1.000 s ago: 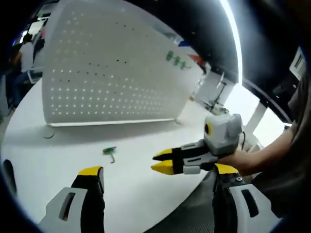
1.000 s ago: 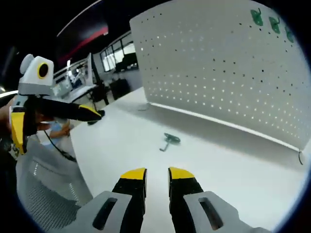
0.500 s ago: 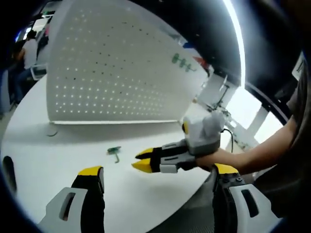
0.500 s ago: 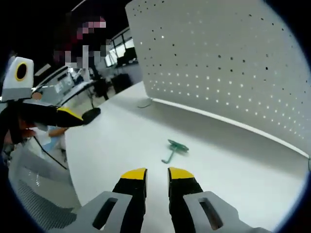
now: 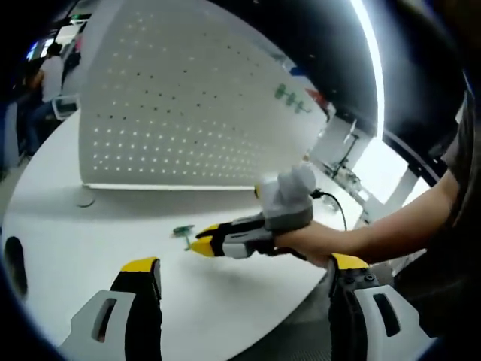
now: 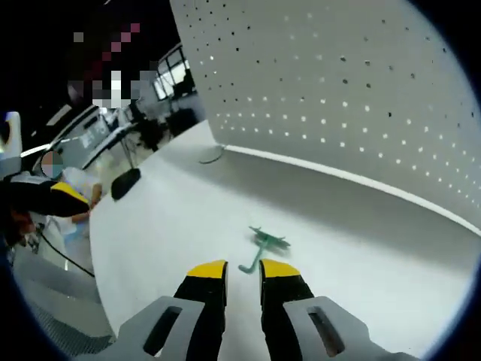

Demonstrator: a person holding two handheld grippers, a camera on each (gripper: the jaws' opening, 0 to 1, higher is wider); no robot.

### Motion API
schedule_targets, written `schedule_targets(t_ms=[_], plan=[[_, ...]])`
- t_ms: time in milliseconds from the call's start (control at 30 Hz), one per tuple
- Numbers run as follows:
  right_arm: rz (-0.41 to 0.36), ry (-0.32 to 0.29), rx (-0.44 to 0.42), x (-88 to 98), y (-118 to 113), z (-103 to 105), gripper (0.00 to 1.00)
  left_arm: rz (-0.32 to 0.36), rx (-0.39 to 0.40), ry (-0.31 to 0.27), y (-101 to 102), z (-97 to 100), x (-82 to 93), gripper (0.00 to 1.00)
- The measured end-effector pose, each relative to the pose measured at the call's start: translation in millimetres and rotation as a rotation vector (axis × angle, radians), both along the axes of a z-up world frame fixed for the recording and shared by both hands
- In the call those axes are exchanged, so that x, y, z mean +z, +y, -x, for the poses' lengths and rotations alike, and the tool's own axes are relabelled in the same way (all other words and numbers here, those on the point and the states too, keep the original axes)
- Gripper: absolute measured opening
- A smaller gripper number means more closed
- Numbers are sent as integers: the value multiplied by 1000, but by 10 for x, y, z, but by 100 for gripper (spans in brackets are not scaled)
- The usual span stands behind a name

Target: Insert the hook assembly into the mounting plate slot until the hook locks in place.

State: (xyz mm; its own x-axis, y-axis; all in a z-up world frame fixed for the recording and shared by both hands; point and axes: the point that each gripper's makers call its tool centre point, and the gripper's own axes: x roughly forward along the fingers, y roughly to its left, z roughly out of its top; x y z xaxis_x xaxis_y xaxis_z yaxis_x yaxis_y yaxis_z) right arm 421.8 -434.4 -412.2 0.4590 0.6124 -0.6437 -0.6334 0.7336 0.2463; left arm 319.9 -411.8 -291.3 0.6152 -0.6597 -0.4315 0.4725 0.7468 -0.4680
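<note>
The right gripper (image 6: 243,272), jaws nearly together and empty, hovers just short of the green hook (image 6: 264,245) lying on the white table (image 6: 165,226). The left gripper (image 5: 244,267) stands wide open, empty. The hook's shape is hard to make out.

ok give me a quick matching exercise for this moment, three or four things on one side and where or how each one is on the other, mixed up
Things:
1. green hook
2. white pegboard
3. right gripper
4. left gripper

Places or states:
A. stands upright at the back of the white table
B. fingers wide apart, nothing between them
C. lies flat on the table, just ahead of the yellow fingertips in the right gripper view
D. held in a hand, fingers nearly together, tips close to the hook

Pairs: 1-C, 2-A, 3-D, 4-B
</note>
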Motion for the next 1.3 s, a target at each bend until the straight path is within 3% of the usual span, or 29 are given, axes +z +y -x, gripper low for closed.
schedule_targets(t_ms=[600,1000,1300], plan=[[33,62,-48,-152,24,-139,9,11,20,17,39,-4,-34,93],[139,9,-8,-178,-3,-155,1,17,15,13,15,-25,-33,93],[127,20,-17,-155,-28,-154,1,12,20,11,61,-14,-35,93]])
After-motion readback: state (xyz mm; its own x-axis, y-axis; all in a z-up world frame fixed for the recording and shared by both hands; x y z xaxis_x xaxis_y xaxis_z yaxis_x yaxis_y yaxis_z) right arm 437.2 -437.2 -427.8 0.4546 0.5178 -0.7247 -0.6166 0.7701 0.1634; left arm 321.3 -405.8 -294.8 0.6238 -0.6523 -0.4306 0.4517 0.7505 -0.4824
